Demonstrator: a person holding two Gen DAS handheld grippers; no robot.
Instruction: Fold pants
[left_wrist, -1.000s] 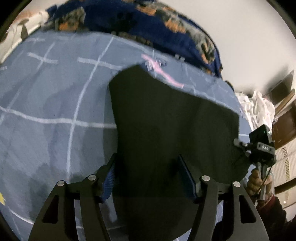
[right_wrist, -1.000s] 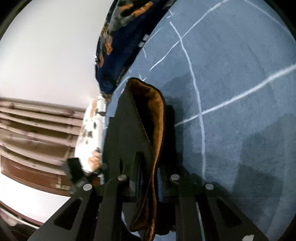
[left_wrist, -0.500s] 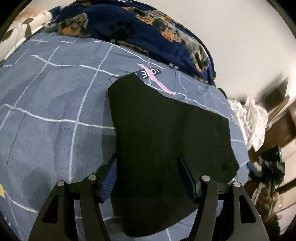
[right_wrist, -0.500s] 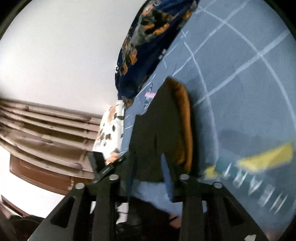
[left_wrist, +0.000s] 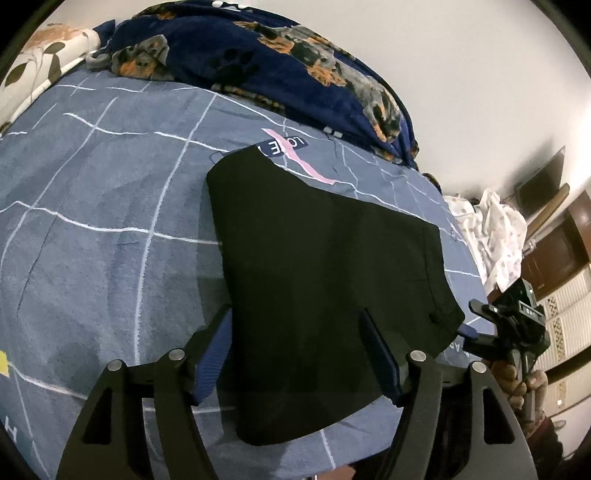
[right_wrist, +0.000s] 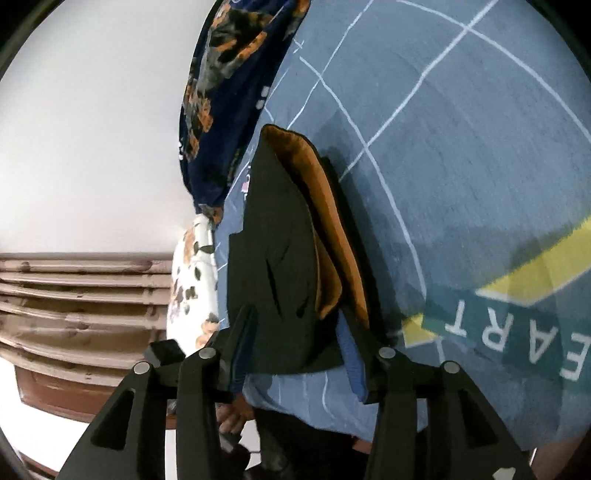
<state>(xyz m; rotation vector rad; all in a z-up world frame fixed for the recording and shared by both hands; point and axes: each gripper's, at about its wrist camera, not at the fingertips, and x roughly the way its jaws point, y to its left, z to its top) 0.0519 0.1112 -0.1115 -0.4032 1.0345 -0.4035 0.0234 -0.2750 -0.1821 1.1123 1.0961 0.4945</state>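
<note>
The black pants (left_wrist: 325, 273) lie folded into a flat block on the blue checked bedsheet (left_wrist: 92, 206). My left gripper (left_wrist: 299, 332) is open and hovers over their near edge, touching nothing. In the right wrist view the pants (right_wrist: 280, 266) show an orange inner lining (right_wrist: 332, 236) along the open fold. My right gripper (right_wrist: 291, 332) is open at the pants' end and holds nothing. It also shows in the left wrist view (left_wrist: 513, 325), just off the right corner of the pants.
A navy dog-print blanket (left_wrist: 280, 62) is heaped along the far edge of the bed. A floral pillow (left_wrist: 40, 70) lies at the far left. White crumpled cloth (left_wrist: 495, 236) and wooden furniture (left_wrist: 561, 251) stand beyond the bed's right edge.
My right gripper has opened and let go of the pants, then drawn back off their end. The left gripper has risen and drawn back a little. The pants lie still.
</note>
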